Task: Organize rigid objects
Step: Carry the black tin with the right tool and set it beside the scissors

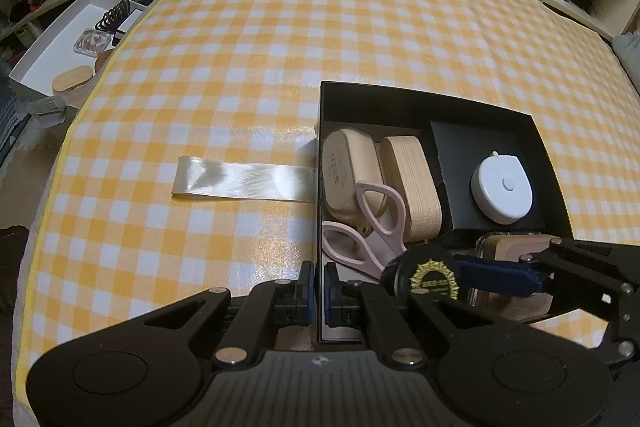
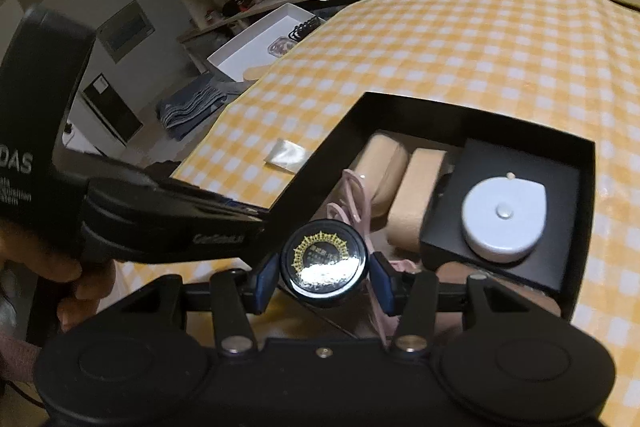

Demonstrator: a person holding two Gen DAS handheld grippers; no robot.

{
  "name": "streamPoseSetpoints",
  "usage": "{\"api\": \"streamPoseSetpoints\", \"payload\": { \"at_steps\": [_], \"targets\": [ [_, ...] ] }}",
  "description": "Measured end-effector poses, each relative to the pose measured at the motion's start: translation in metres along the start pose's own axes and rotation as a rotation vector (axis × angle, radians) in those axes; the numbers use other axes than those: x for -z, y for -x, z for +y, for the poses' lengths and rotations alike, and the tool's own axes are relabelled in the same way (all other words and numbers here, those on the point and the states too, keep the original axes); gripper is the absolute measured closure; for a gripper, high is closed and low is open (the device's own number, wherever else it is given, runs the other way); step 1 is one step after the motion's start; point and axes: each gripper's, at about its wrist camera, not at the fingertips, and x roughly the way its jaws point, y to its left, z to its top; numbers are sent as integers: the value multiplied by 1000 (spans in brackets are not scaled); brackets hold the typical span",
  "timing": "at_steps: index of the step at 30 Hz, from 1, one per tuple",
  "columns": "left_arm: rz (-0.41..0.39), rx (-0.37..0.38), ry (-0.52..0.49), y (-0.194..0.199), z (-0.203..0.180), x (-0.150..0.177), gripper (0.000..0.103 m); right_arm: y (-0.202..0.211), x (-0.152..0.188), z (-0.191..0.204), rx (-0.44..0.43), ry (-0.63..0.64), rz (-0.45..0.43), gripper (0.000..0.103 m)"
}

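While your left gripper [image 1: 319, 291] pinches the black box's [image 1: 400, 99] near wall, jaws nearly closed, keep that hold steady, pink scissors [image 1: 360, 227] just inside. From the right wrist, your right gripper [image 2: 323, 273] clasps a round black gold-crested tin [image 2: 323, 261] above the box's near end; lower it gently beside the white tape measure [image 2: 504, 217].

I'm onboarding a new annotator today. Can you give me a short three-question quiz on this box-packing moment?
1. True or false: the right gripper holds a round black jar with a gold emblem.
2. What do the left gripper jaws pinch? A) pink-handled scissors B) black box wall C) satin ribbon strip
3. What sits on the black insert?

Key: 1 true; 2 B; 3 the round white tape measure.
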Motion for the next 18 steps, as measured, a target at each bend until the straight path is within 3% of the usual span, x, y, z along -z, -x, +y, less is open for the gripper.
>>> {"api": "streamPoseSetpoints", "payload": {
  "at_steps": [18],
  "targets": [
    [-1, -1, -2, 0, 1, 0, 98, -2, 0, -1, -16, 10, 23, 46]
  ]
}}
